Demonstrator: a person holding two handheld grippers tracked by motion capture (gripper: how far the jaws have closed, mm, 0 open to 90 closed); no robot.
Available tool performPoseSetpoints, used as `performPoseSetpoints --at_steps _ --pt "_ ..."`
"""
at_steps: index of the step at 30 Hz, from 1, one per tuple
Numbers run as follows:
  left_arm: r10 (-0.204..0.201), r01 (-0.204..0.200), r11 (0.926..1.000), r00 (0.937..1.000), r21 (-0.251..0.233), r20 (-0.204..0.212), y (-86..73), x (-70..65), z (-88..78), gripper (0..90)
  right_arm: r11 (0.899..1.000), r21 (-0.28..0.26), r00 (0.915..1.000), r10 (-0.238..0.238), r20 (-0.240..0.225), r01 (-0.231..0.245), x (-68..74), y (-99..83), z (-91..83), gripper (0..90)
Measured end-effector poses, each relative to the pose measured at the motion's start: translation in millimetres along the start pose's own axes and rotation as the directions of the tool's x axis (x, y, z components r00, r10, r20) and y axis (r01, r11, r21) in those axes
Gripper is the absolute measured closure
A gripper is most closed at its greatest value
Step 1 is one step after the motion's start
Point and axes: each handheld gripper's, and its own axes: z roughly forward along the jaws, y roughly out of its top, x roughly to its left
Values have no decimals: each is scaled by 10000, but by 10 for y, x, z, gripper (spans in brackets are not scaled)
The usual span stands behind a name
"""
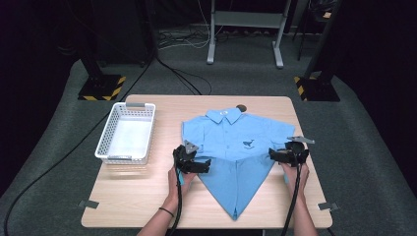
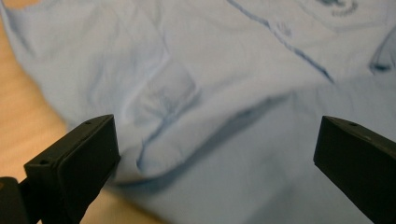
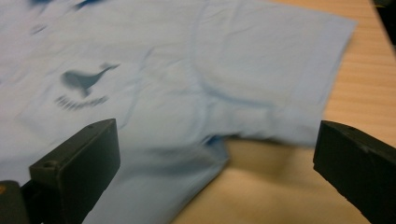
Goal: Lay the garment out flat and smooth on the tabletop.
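The setting was a laboratory recording station. A wooden table (image 1: 147,206) stood on grey carpet (image 1: 373,162), enclosed by black curtains. Stand bases marked with hazard tape (image 1: 101,88) flanked it, and cables (image 1: 182,78) ran across the floor.

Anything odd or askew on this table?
Nothing damaged or spilled. The blue shirt is folded unevenly: its lower half tapers to a point near the table's front edge. The white basket sits square, empty.
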Motion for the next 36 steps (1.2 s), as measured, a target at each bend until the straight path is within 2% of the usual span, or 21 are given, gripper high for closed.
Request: performPoseSetpoints --at_steps 1,3,8,9,10,14,17,20,30,33,36 --pt "12 -12 9997 10000 237 5 -28 -14 -18 1 9999 21 9998 -153 -132 153 58 -41 -30 0" --pt "57 -55 9994 10000 336 -45 -66 -45 -56 1 9992 160 9986 -370 -374 376 161 -127 -55 1" --pt "236 -231 9994 9996 275 -183 -64 -90 -78 1 9936 838 9970 -733 -253 752 327 -309 -14 3" --pt "267 -263 9993 9995 247 -173 -49 -98 -81 1 9914 963 9961 -882 -98 888 350 -320 -14 0" --pt "379 -374 9990 9991 231 -203 -30 -105 -87 1 9912 891 9952 -979 5 975 364 -330 -26 3" --pt "482 -480 9988 9985 86 -240 60 -121 -79 1 9936 749 9963 -858 62 851 356 -365 -40 0" --pt "336 -332 9993 9992 188 -238 127 -86 -21 1 9927 669 9945 -1018 233 1000 383 -367 -44 0" --pt "299 -293 9994 9991 187 -297 185 -65 13 4 9933 688 9953 -944 208 928 376 -365 -39 0" --pt "506 -465 9964 9971 711 -565 369 77 190 16 9931 728 9957 -924 102 914 374 -358 -30 0" --pt "786 -727 9935 9948 875 -653 408 89 226 73 9932 733 9958 -907 75 900 373 -357 -30 2" --pt "884 -804 9918 9929 995 -795 428 83 254 185 9931 727 9957 -925 84 916 374 -357 -30 2"
